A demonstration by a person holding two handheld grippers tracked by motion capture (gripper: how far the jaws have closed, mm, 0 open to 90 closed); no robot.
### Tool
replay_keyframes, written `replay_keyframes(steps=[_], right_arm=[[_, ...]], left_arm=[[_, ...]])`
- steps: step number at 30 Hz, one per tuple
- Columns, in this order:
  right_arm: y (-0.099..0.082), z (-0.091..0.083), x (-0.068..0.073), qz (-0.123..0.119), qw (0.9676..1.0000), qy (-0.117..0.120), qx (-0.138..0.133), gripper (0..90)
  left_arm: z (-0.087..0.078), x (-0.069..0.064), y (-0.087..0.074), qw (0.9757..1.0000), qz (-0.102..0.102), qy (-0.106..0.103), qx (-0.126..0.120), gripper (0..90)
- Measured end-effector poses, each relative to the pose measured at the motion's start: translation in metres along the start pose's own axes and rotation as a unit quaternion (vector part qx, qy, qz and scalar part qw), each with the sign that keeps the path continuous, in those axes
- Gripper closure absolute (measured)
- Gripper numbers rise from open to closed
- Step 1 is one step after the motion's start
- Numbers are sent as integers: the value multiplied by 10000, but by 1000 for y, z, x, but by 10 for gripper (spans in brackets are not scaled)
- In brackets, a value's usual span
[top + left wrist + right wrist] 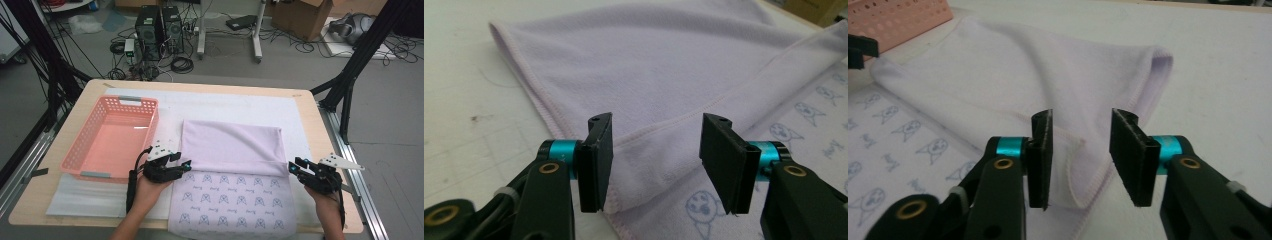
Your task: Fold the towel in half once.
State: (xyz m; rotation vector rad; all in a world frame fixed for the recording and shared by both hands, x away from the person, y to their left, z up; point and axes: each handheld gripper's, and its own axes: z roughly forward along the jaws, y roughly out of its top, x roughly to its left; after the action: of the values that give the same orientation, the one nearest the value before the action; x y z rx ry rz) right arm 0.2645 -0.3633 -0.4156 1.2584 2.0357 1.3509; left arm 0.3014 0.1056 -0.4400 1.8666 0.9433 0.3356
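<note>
Finding: the towel [231, 170] is lying flat on the white mat [300, 107] of the surface, just to the right of the pink basket [114, 137]. Its far half is doubled back toward the person, plain lilac side up, so that the folded-over hem is crossing the middle of the towel and the printed near half is showing below it.

Left hand-held gripper [184, 165]: it is sitting at the left end of that hem, beside the basket's near right corner. In the left gripper view its jaws are standing apart with the folded corner [624, 200] lying between them, untouched by either pad. Right hand-held gripper [292, 169]: it is sitting at the opposite end of the hem, on the side of the towel away from the basket, jaws likewise apart around the other corner [1083, 195], nothing clamped.

Assessment: both corners are judged to be released after a first fold, and the layers are lining up fairly well, though the hem is sagging slightly toward its right end.

Recommendation: the person should be drawing both hand-held grippers straight back and level so the pads are not dragging the top layer. Before any further fold, both layers at each corner should be pinched together, and the two hands should be travelling at one pace to keep the edges square.
</note>
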Motion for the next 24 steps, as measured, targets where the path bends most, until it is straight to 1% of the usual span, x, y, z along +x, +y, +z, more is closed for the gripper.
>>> replay_keyframes(steps=[1,2,3,4,5,7,8,10,12,13,14,16,18,20,23,24], right_arm=[[2,4,2,-37,9999,16,101,579],[3,9,4,-124,9997,22,215,578],[3,15,5,-155,9994,41,318,578],[3,20,5,-160,9991,35,404,588],[2,24,4,-183,9988,-4,464,633],[0,28,3,-179,9982,-66,567,813],[-2,28,3,-199,9980,-27,591,856],[-5,25,5,-243,9979,20,598,868],[-9,18,9,-337,9977,64,591,871],[-12,15,11,-399,9976,122,545,872],[-15,10,14,-415,9975,212,538,872],[-22,2,18,-519,9967,332,528,874],[-28,-5,22,-606,9959,368,565,874],[-34,-11,21,-618,9955,339,629,874],[-39,-15,18,-530,9964,333,574,873],[-39,-15,18,-522,9965,324,573,873]], left_arm=[[5,0,0,10000,2,8,66,474],[8,0,-1,9999,20,9,162,478],[11,0,-2,9998,39,8,211,502],[13,-1,-2,9995,85,47,285,563],[14,-1,-3,9993,127,69,337,631],[11,-3,-5,9992,234,92,324,788],[9,-4,-6,9993,248,61,283,862],[2,-5,-8,9993,287,55,245,891],[-5,-6,-11,9994,306,92,166,895],[-8,-6,-13,9993,330,122,112,896],[-12,-7,-14,9992,375,124,103,897],[-18,-8,-16,9990,424,152,36,897],[-25,-8,-19,9990,405,148,-73,897],[-30,-9,-20,9990,390,179,-128,897],[-32,-10,-22,9991,354,149,-186,894],[-31,-10,-22,9992,328,156,-177,835]])
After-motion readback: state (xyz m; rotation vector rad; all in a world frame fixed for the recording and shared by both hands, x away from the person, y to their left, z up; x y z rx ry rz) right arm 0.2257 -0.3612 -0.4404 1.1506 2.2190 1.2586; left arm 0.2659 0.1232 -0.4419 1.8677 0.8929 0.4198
